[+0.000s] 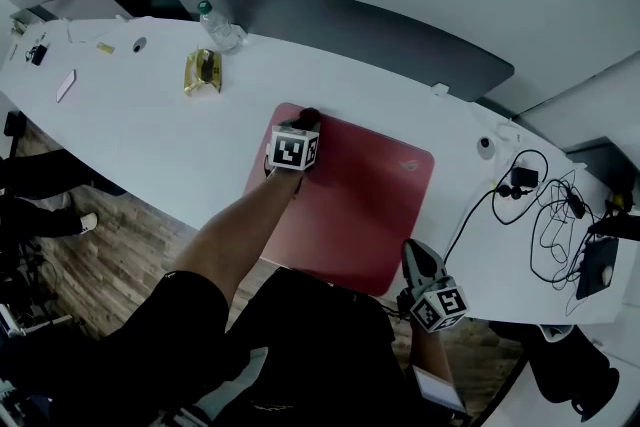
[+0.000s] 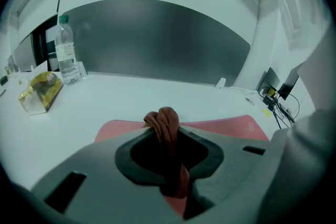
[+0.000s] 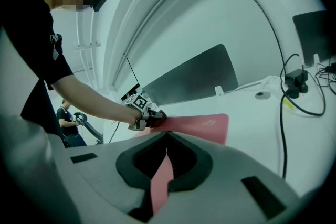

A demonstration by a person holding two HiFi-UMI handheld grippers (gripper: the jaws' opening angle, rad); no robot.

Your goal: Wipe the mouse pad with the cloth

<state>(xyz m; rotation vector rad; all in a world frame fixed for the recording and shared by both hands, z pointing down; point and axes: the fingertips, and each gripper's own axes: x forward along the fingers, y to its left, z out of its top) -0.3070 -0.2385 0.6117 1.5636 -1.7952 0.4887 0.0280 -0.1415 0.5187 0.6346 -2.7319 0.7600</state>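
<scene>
A red mouse pad (image 1: 370,205) lies on the white table (image 1: 130,125), reaching to its near edge. My left gripper (image 1: 304,121) rests at the pad's far left corner, shut on a bunched reddish-brown cloth (image 2: 165,124) that sticks up past the jaw tips and touches the pad (image 2: 226,126). My right gripper (image 1: 419,258) sits at the pad's near right corner. Its jaws are closed on the pad's edge, and a strip of the pad (image 3: 160,181) shows between them. The right gripper view also shows the left gripper (image 3: 155,117) on the pad (image 3: 205,123).
A water bottle (image 1: 218,27) and a gold snack bag (image 1: 203,72) stand at the far left of the table. Cables (image 1: 550,215) and a black device (image 1: 598,265) lie to the right. A dark divider panel (image 1: 350,25) runs behind. A person (image 3: 68,119) sits in the background.
</scene>
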